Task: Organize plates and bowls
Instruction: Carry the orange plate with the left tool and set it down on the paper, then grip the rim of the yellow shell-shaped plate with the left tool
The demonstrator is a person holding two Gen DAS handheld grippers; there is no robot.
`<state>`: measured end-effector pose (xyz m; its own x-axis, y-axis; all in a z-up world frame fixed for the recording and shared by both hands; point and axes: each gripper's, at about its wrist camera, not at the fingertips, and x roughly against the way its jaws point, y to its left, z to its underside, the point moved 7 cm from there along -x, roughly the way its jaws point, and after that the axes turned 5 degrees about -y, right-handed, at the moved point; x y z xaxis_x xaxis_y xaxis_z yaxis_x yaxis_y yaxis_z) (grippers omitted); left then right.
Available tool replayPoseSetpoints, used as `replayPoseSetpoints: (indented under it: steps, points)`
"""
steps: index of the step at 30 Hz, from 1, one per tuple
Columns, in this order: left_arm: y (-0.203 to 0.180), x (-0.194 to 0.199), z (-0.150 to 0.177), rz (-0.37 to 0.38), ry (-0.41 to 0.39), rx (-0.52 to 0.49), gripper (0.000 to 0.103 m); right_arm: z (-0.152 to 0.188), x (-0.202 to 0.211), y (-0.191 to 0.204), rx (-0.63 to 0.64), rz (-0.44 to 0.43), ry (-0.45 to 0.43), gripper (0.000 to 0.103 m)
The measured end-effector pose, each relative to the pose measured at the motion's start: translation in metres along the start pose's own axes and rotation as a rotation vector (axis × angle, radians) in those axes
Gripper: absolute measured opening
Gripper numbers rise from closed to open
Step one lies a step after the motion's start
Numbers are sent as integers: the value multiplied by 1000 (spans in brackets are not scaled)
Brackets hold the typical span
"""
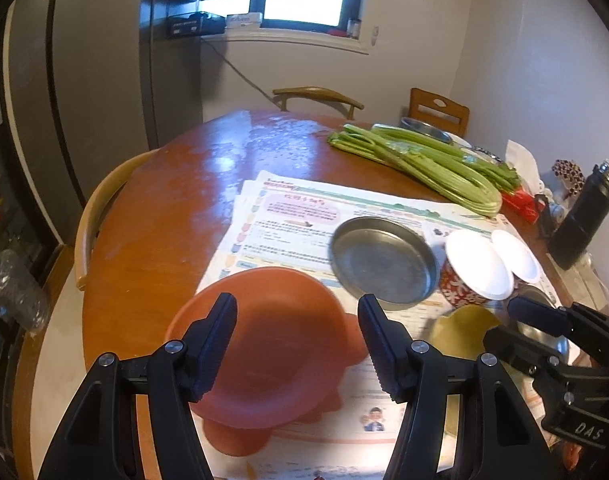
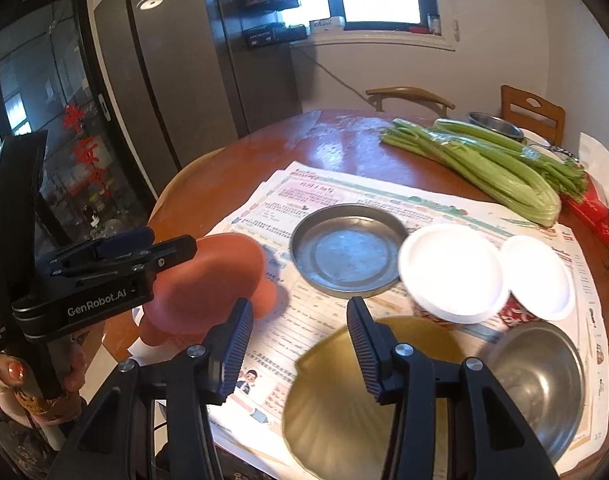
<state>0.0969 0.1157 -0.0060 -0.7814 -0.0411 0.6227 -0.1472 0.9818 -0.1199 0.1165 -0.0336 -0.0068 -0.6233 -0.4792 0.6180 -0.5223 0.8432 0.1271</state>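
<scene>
On the round table point(image 2: 232, 184), no dish is held yet. Both grippers are seen apart and empty: left gripper point(image 1: 298, 344), right gripper point(image 2: 300, 344). Next, the orange bowl point(image 1: 264, 344) must probably be grasped.

Round wooden table point(image 2: 224, 184), glossy. Directly on top: printed paper sheets point(image 2: 344, 188), celery bunch point(image 2: 492, 168), steel bowl point(image 2: 494, 124) at far edge, black flask point(image 1: 584, 212).

Both grippers tilt downward, side by side. The left gripper point(image 1: 298, 346) stands with jaws apart, nothing between them; the right gripper point(image 2: 300, 350) likewise grips nothing.
</scene>
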Motion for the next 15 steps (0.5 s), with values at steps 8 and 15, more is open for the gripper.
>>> replayPoseSetpoints:
  steps: [8, 15]
  points:
    - [-28, 12, -1, 33, -12, -34, 65, 2, 24, -27, -37, 28, -36, 49]
    - [-50, 12, 8, 60, 17, -53, 65, 3, 40, -51, -57, 55, -55, 49]
